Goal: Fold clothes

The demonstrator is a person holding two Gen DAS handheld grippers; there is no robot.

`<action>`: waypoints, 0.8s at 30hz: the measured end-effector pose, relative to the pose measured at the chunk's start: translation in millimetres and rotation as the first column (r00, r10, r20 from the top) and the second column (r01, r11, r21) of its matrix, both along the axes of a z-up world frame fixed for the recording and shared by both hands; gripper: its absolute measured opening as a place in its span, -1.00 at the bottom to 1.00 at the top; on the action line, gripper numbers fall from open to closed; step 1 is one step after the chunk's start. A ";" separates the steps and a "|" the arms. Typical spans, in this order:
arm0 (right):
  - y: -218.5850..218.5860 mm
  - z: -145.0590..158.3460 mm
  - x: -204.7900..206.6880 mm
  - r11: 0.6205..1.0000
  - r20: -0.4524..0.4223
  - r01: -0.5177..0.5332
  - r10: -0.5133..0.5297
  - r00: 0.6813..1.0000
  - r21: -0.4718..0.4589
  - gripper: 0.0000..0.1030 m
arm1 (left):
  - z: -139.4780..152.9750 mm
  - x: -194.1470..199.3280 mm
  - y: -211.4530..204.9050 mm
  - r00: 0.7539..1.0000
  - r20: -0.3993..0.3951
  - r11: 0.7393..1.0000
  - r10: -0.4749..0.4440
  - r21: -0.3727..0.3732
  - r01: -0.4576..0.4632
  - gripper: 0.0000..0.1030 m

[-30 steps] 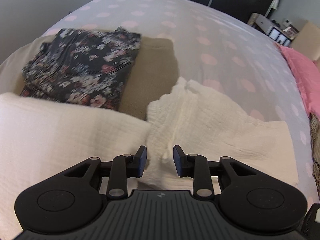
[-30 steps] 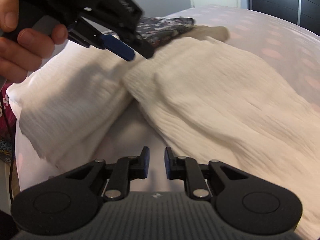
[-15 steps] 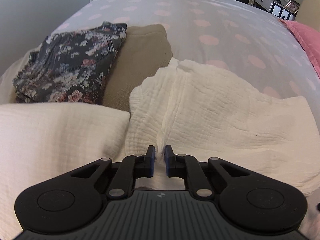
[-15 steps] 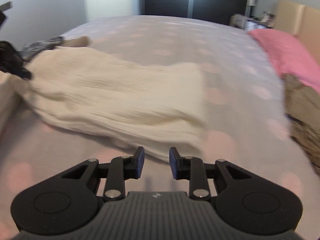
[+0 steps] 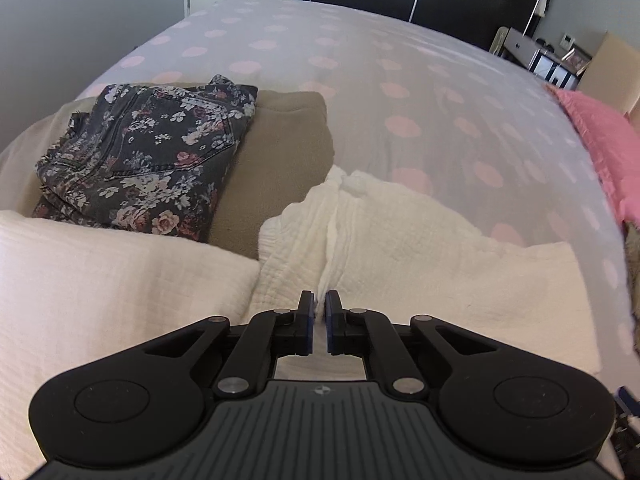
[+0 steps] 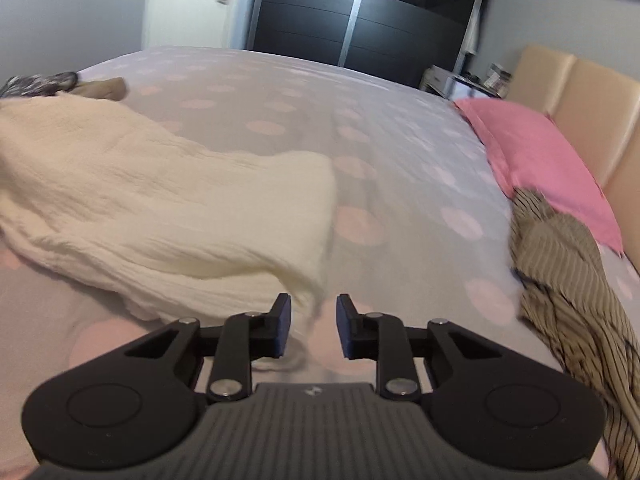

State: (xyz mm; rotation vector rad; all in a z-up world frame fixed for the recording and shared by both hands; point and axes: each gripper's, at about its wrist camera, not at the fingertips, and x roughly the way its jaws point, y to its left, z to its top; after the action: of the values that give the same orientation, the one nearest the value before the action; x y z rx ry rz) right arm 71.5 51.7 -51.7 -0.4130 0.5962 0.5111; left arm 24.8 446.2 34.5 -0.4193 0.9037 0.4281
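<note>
A cream crinkled garment (image 5: 420, 248) lies spread on the polka-dot bed (image 5: 360, 80). My left gripper (image 5: 319, 322) is shut on a raised fold of its near edge. In the right wrist view the same garment (image 6: 160, 208) stretches leftward. My right gripper (image 6: 313, 326) is open, with the garment's lower right corner lying between and under its fingers.
A folded cream garment (image 5: 100, 280) lies at the near left. Folded floral jeans (image 5: 148, 152) sit on a tan folded piece (image 5: 280, 156) behind it. A pink pillow (image 6: 540, 160), a striped garment (image 6: 572, 280) and the beige headboard (image 6: 592, 92) are at right.
My left gripper closed from open onto the cream garment's edge. My right gripper swung right, away from the left gripper, to the garment's far corner and opened wider.
</note>
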 end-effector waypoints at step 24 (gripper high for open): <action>151.7 -65.4 -26.4 0.882 0.442 0.160 0.060 0.895 -0.444 -0.14 | 54.9 -7.9 12.9 0.976 0.207 0.993 0.074 -0.106 -0.053 -0.96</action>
State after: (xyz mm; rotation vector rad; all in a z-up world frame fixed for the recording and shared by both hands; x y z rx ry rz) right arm 45.0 203.4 -117.2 -0.9504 0.2743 0.1964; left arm 16.9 459.0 89.4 -0.5759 0.7087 0.3894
